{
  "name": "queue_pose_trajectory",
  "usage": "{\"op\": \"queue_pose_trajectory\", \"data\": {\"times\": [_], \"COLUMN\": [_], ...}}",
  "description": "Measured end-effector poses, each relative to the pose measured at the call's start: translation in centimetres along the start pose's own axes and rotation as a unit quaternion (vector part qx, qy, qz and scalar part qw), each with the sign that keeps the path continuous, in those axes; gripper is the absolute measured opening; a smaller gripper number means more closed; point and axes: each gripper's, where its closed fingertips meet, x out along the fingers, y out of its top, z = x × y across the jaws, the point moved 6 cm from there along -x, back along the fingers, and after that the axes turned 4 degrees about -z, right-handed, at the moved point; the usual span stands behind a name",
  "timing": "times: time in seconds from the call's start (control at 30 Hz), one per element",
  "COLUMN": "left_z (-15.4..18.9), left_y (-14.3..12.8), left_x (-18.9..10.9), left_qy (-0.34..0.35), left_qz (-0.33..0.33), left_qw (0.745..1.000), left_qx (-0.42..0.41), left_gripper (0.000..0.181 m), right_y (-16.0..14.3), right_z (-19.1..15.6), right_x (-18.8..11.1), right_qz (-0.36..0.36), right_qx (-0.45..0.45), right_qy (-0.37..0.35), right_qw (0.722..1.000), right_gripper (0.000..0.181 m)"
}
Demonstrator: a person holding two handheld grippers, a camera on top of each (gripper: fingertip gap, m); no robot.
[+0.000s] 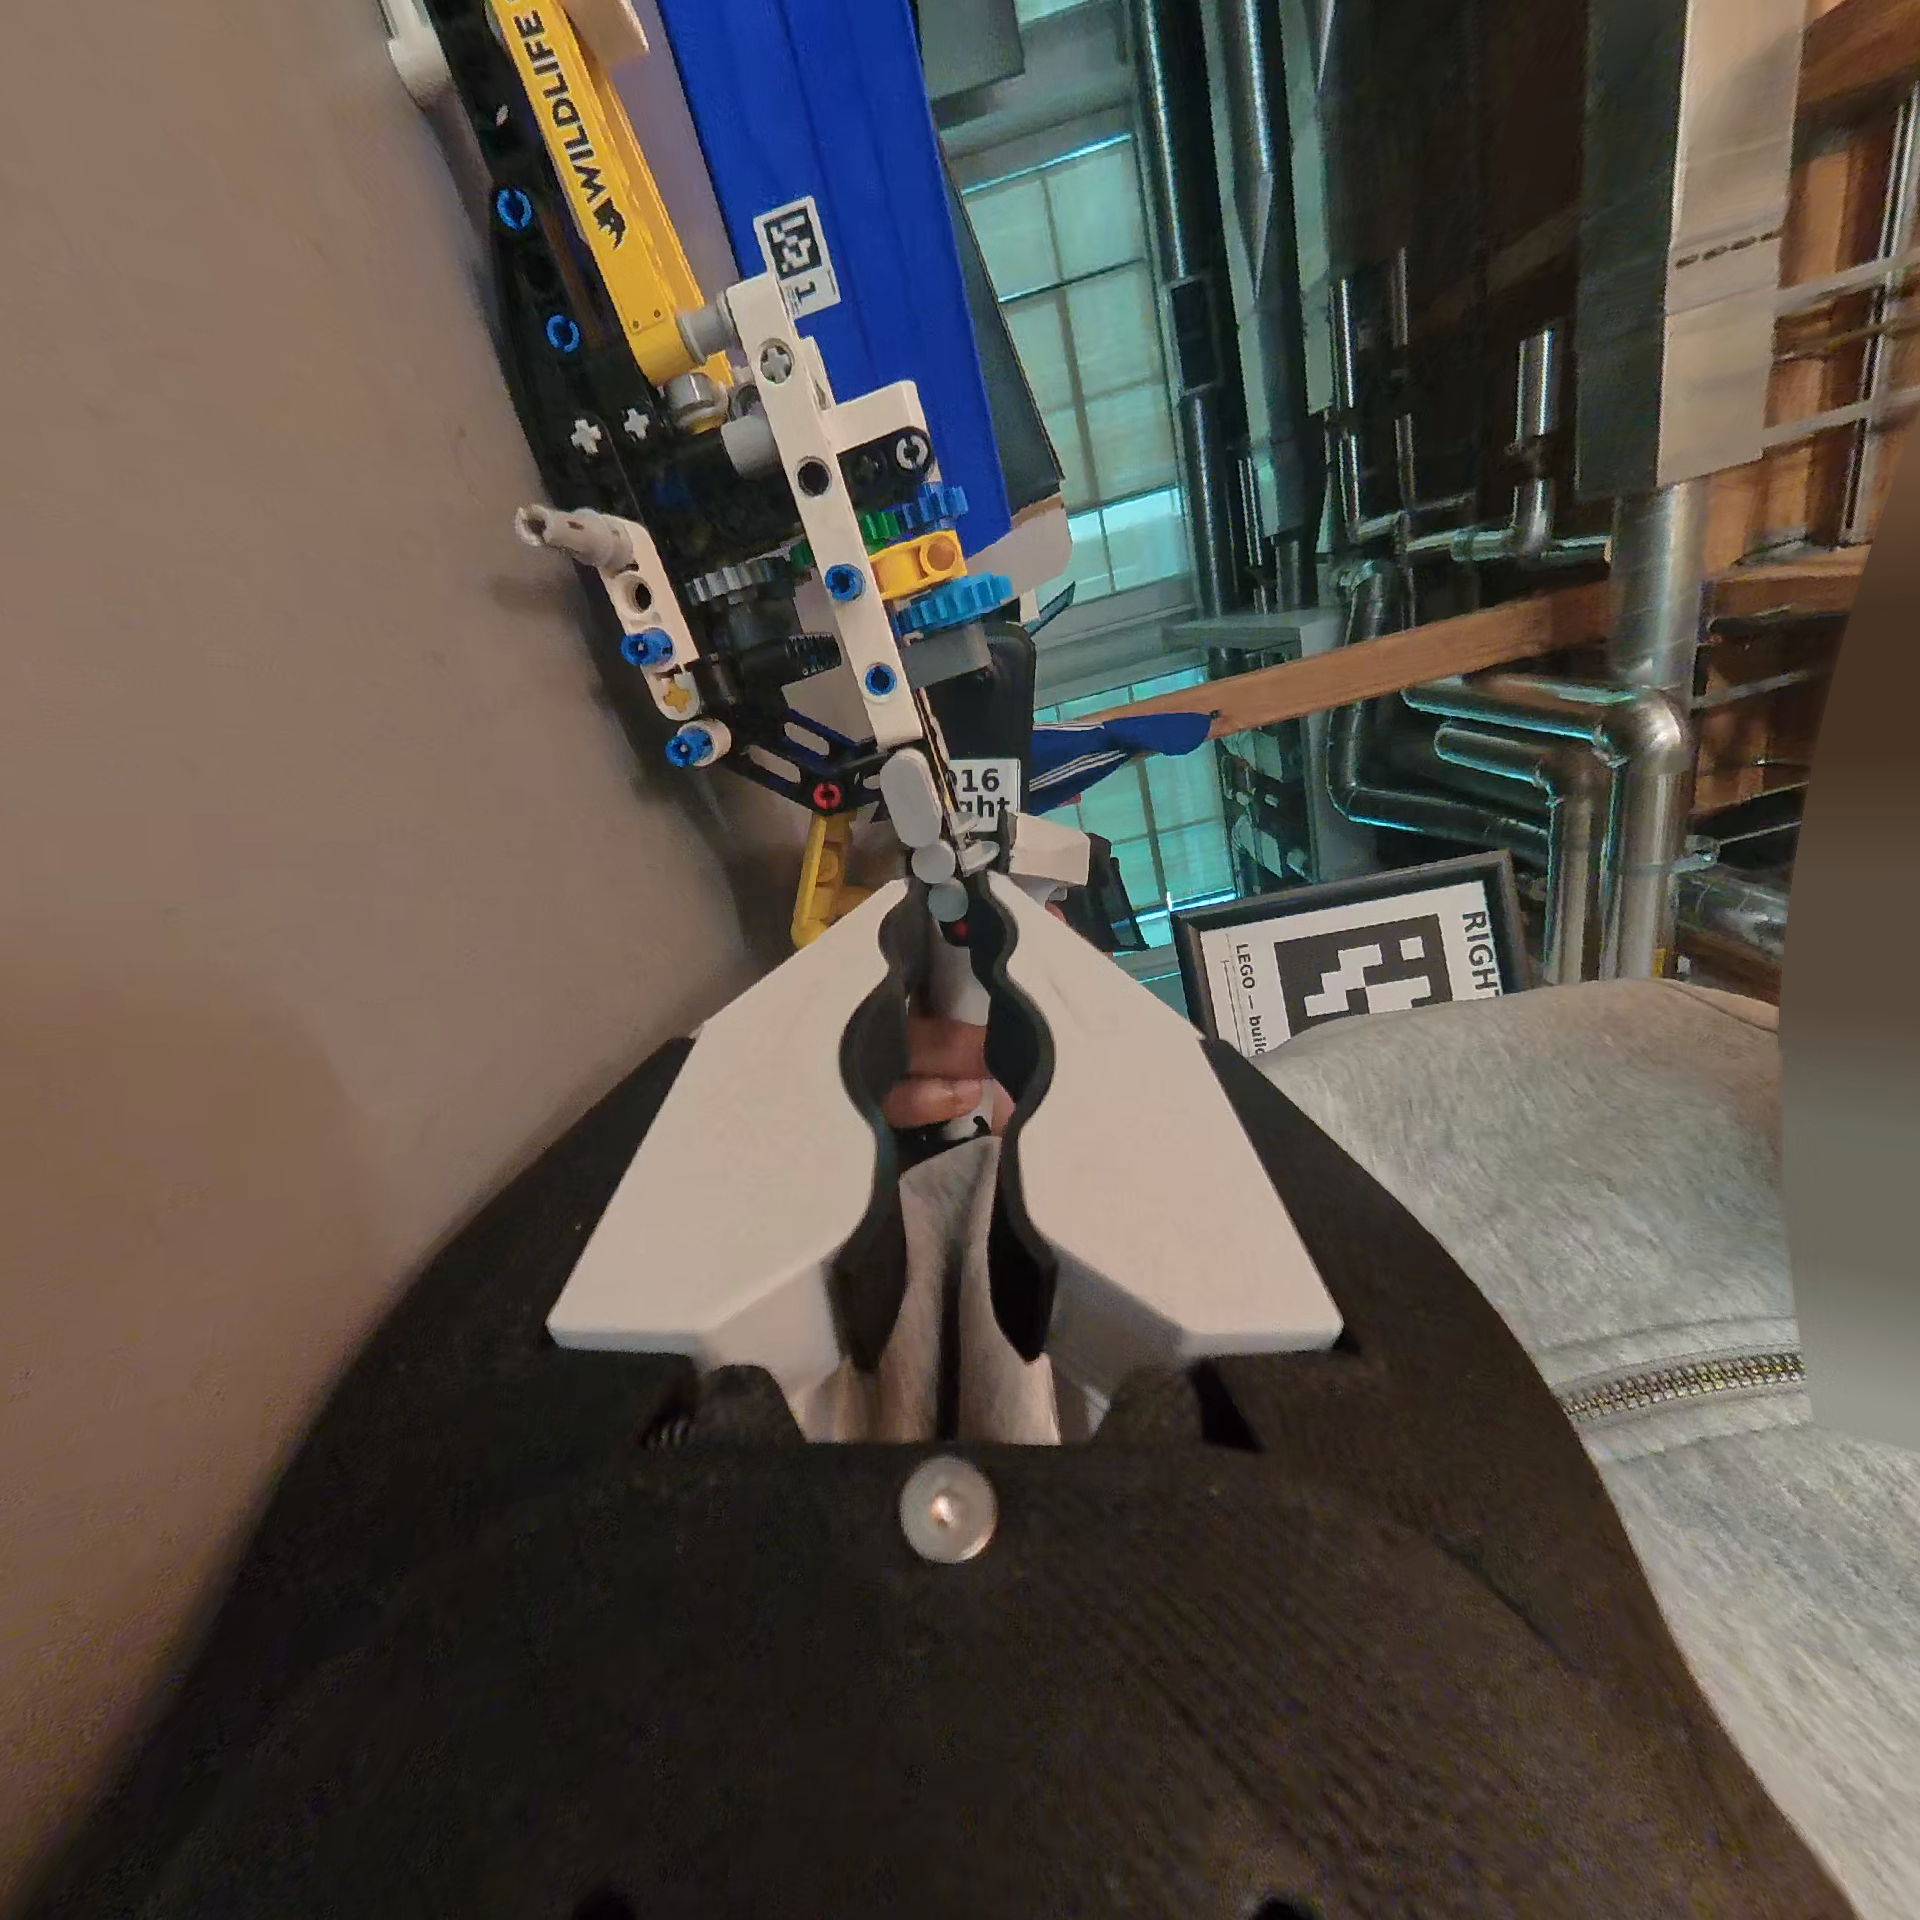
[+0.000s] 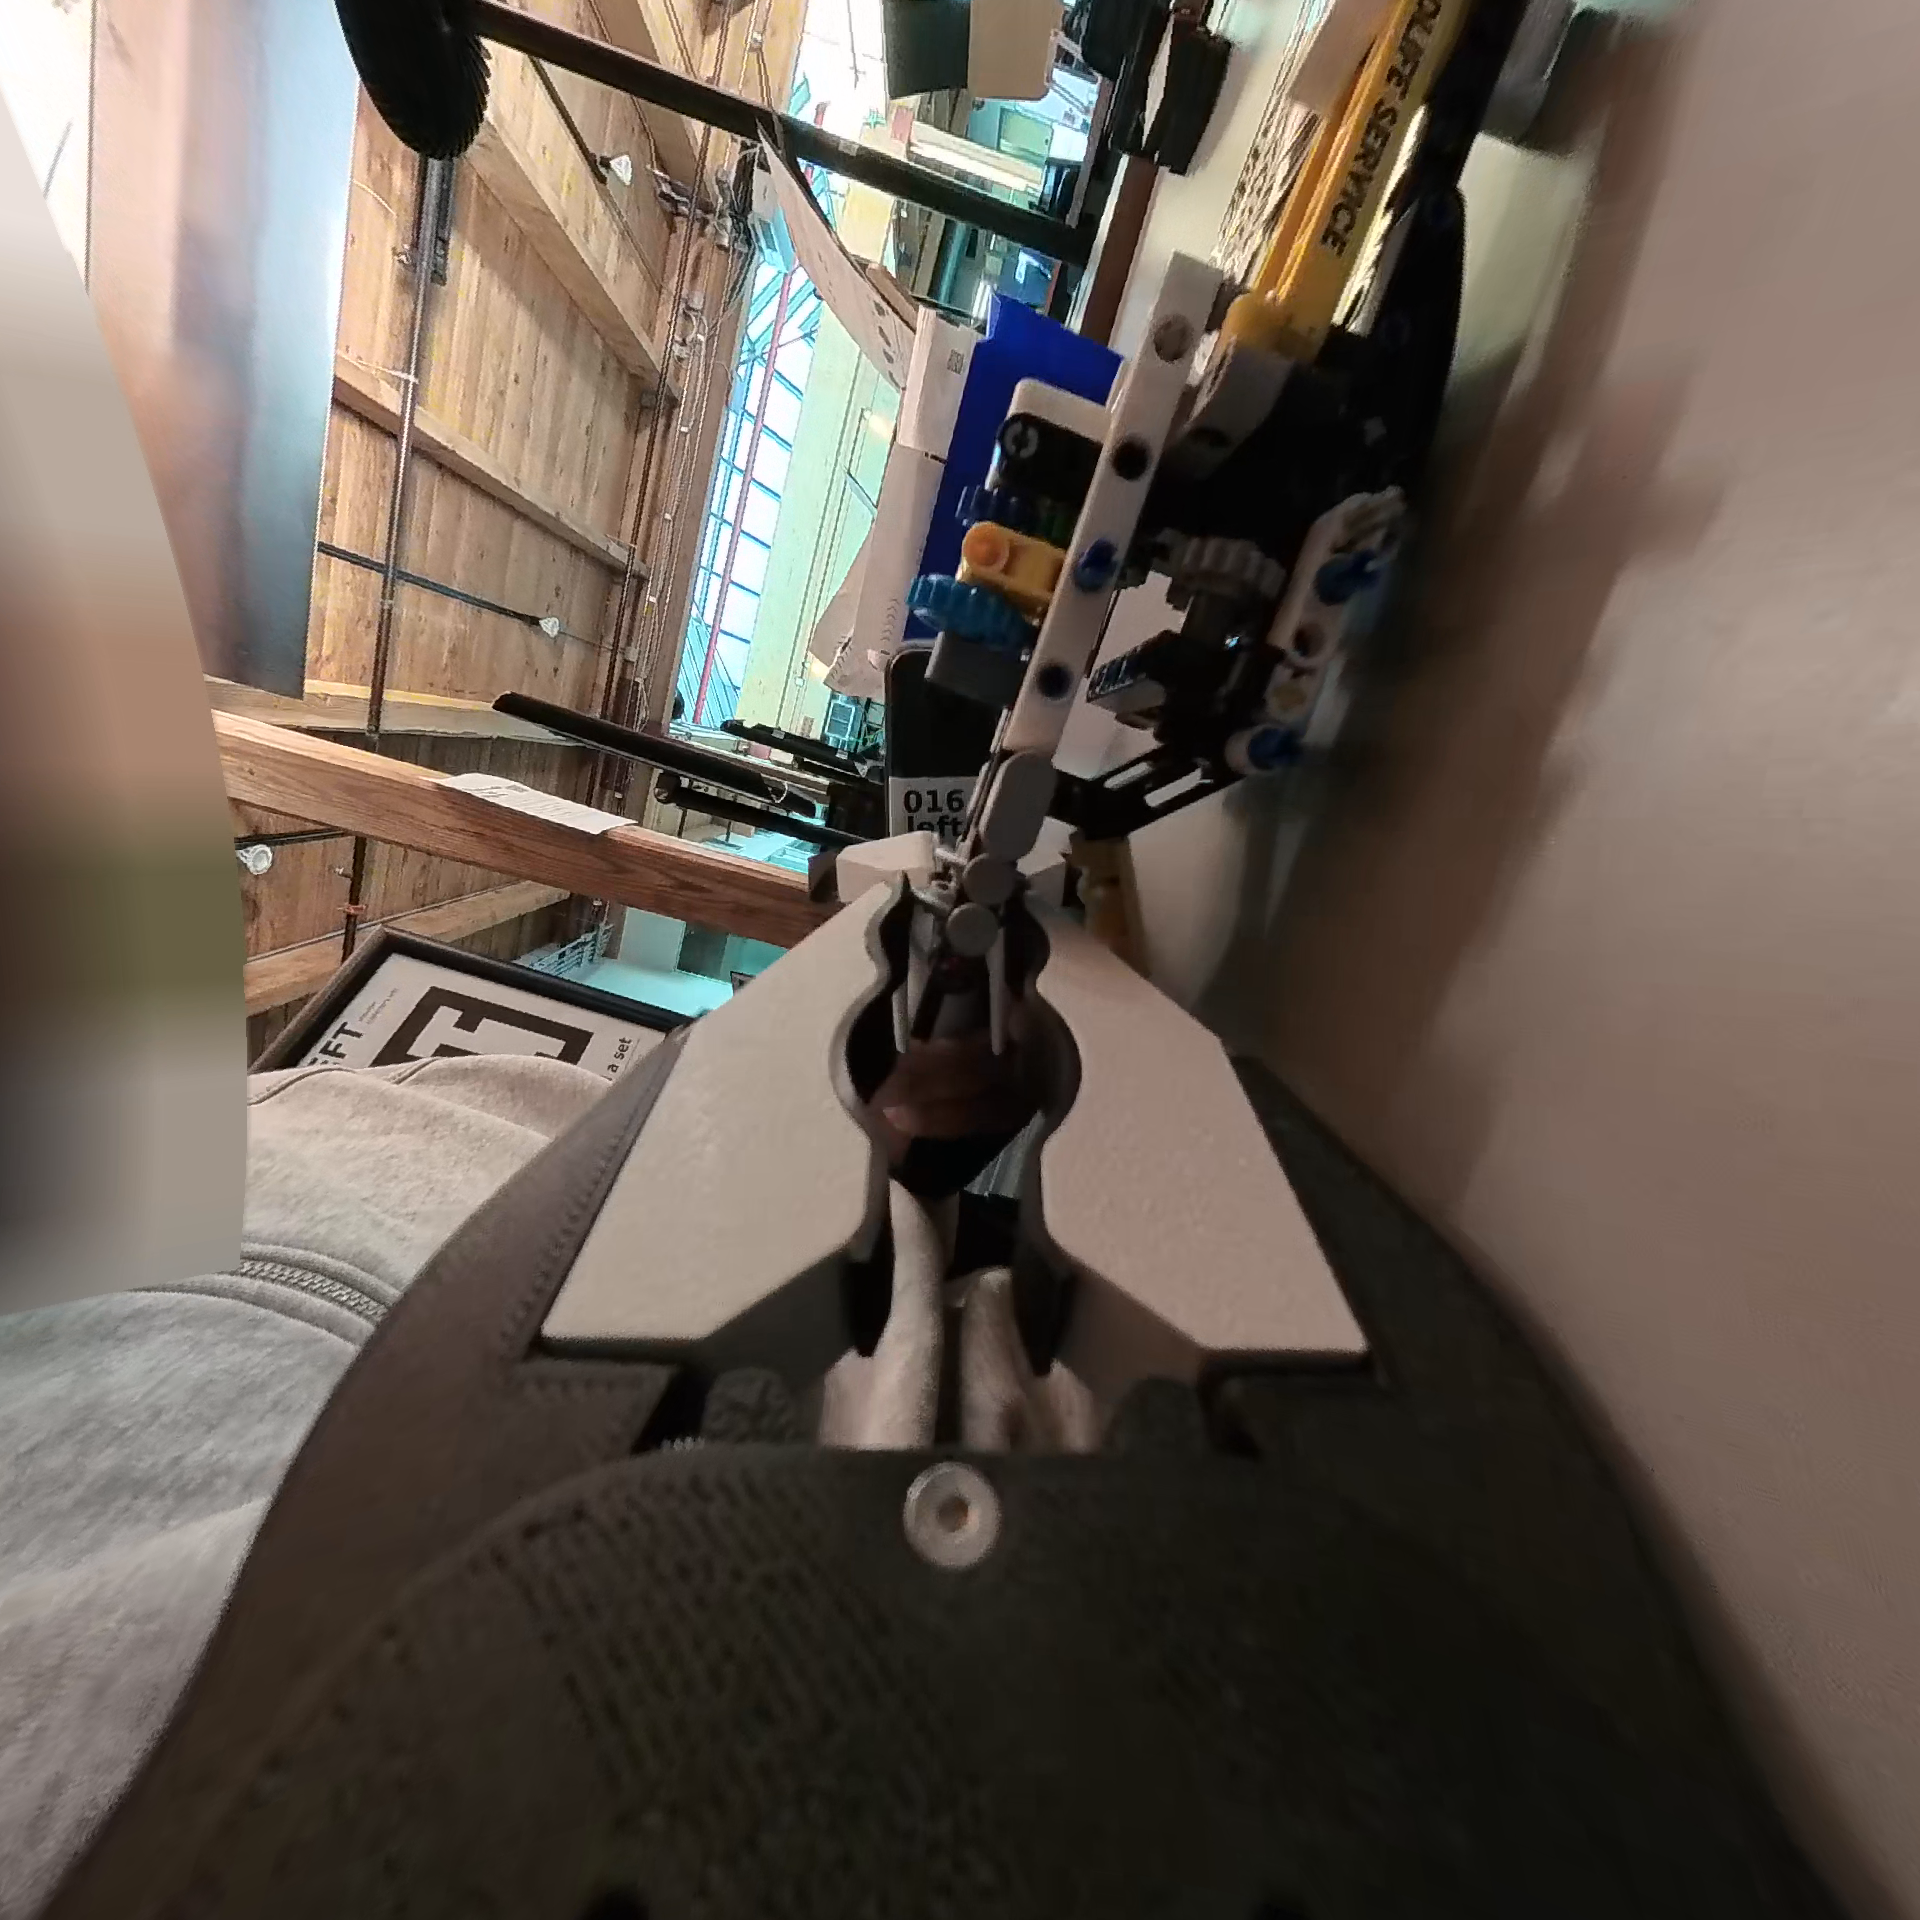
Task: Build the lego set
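Reference landmark: the long white perforated Technic beam [image 1: 831,520] on the part-built black, yellow and white lego model [image 1: 727,499], which rests against the pale tabletop [image 1: 260,727].

**Position of parts.** A small light grey lever-shaped piece with round bosses [image 1: 914,805] sits at the near end of the white beam, touching or almost touching it. Blue gears [image 1: 951,608] and a yellow connector [image 1: 920,561] lie beside the beam on its far-from-table side. Blue pins [image 1: 844,582] sit in the beam's holes. A blue bin [image 1: 831,208] stands behind the model.

**Gripper state.** The left gripper [image 1: 940,914] has its white fingers [image 1: 790,1091] closed to a narrow gap, with the tips pinched around the grey piece's stem. The right gripper [image 2: 961,914] is likewise nearly closed, its fingers [image 2: 1143,1122] meeting at the same grey piece [image 2: 1003,821]. Judged from both wrist views, both tips clamp this one part from opposite sides. The exact contact faces are hidden.

**Procedure (judgement).** The step appears to be seating the grey piece at the beam's [image 2: 1091,561] near end.

1. Align the piece's axis with the target hole before pressing.
2. Push along the beam's length, not across it.
3. Keep one gripper steady as a brace, since the model [image 2: 1247,582] is free on the tabletop [image 2: 1662,935] and may slide.
4. Avoid twisting, as the small piece can pop from the tips.
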Motion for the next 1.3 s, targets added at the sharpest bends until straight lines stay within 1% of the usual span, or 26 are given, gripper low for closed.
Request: {"op": "queue_pose_trajectory", "data": {"times": [0.2, 0.23, 0.3, 0.33, 0.37, 0.4, 0.47, 0.5, 0.6, 0.7, 0.87, 0.97, 1.0, 1.07, 1.1, 1.2, 1.3], "left_z": [0.0, 0.0, 0.0, -0.2, -0.3, 0.0, 1.0, 1.2, 1.4, 1.0, 0.4, 0.1, 0.0, -0.2, -0.2, -0.2, 0.1], "left_y": [0.0, 0.0, 0.9, 1.0, 0.7, 0.4, 0.4, 0.6, 1.1, 1.4, 0.6, 0.4, 0.4, 0.4, 0.4, 0.1, -0.4], "left_x": [0.0, -0.1, -1.6, -2.0, -1.5, -0.5, 0.9, 0.9, -0.8, -2.3, -1.4, -1.0, -1.0, -1.2, -1.3, -1.5, -1.1], "left_qy": [0.003, 0.005, -0.004, 0.016, 0.05, 0.055, 0.021, 0.016, 0.013, 0.039, 0.028, 0.031, 0.037, 0.057, 0.066, 0.088, 0.081], "left_qz": [0.004, 0.008, 0.048, 0.045, 0.025, 0.009, 0.004, 0.011, 0.033, 0.026, -0.005, -0.014, -0.015, -0.018, -0.021, -0.031, -0.04], "left_qw": [1.0, 1.0, 0.999, 0.999, 0.998, 0.998, 0.999, 0.999, 0.999, 0.999, 1.0, 0.999, 0.999, 0.998, 0.997, 0.995, 0.995], "left_qx": [0.004, 0.004, -0.005, 0.004, 0.029, 0.04, 0.03, 0.027, 0.026, 0.024, 0.002, -0.002, 0.0, 0.012, 0.016, 0.032, 0.033], "left_gripper": [0.004, 0.005, 0.005, 0.004, 0.004, 0.005, 0.004, 0.004, 0.004, 0.004, 0.005, 0.004, 0.005, 0.004, 0.004, 0.004, 0.005], "right_y": [0.0, 0.1, 1.2, 1.4, 0.8, 0.1, -0.5, -0.5, -0.3, -0.4, -0.2, -0.3, -0.4, -0.6, -0.8, -1.3, -1.6], "right_z": [0.0, 0.0, 0.1, 0.3, 0.6, 0.7, 0.4, 0.3, 0.3, 0.2, 0.2, 0.3, 0.4, 0.3, 0.3, 0.0, -0.3], "right_x": [0.0, -0.1, -1.5, -2.0, -1.9, -1.2, 0.2, 0.4, -0.1, -0.5, -0.4, -0.5, -0.6, -0.8, -1.0, -1.9, -3.1], "right_qz": [0.005, 0.012, 0.056, 0.055, 0.032, 0.012, 0.007, 0.007, 0.013, 0.006, 0.002, -0.005, -0.01, -0.023, -0.029, -0.035, -0.036], "right_qx": [0.002, 0.002, 0.013, 0.003, -0.028, -0.045, -0.027, -0.029, -0.028, -0.034, -0.033, -0.036, -0.039, -0.042, -0.044, -0.046, -0.054], "right_qy": [-0.003, -0.005, 0.002, -0.015, -0.055, -0.071, -0.05, -0.047, -0.037, -0.035, -0.025, -0.037, -0.043, -0.052, -0.056, -0.064, -0.086], "right_qw": [1.0, 1.0, 0.998, 0.998, 0.998, 0.996, 0.998, 0.998, 0.999, 0.999, 0.999, 0.999, 0.998, 0.998, 0.997, 0.996, 0.994], "right_gripper": [0.015, 0.016, 0.015, 0.016, 0.016, 0.016, 0.016, 0.016, 0.016, 0.016, 0.015, 0.016, 0.018, 0.028, 0.029, 0.035, 0.037]}}
